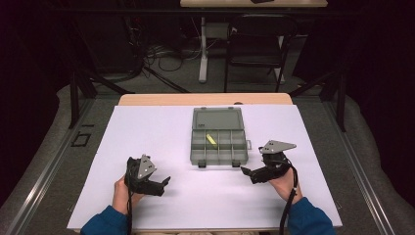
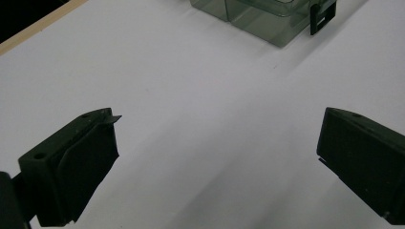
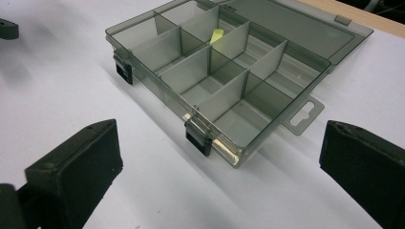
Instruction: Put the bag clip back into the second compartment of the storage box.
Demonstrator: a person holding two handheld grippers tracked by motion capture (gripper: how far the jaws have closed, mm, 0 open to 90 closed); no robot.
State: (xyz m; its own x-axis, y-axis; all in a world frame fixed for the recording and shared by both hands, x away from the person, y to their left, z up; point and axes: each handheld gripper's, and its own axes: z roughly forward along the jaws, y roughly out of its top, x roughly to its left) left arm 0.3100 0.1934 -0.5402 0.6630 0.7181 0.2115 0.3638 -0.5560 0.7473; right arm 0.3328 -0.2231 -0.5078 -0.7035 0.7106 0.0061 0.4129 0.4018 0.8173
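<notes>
A grey see-through compartment box (image 1: 218, 147) lies open in the middle of the white table, its lid (image 1: 218, 119) folded back flat. A small yellow piece (image 1: 211, 139) lies in one of its middle compartments, and the right gripper view shows that yellow piece (image 3: 217, 35) behind a divider. My left gripper (image 1: 164, 184) rests low at the front left, open and holding nothing, pointing toward the box corner (image 2: 282, 28). My right gripper (image 1: 246, 172) is open at the front right, just short of the box's front latches (image 3: 198, 138).
The white sheet (image 1: 161, 132) covers the table, with a wooden strip (image 1: 205, 99) along the far edge. Beyond it stand a chair (image 1: 257, 44) and a desk leg with cables on the floor. Bare sheet surrounds both grippers.
</notes>
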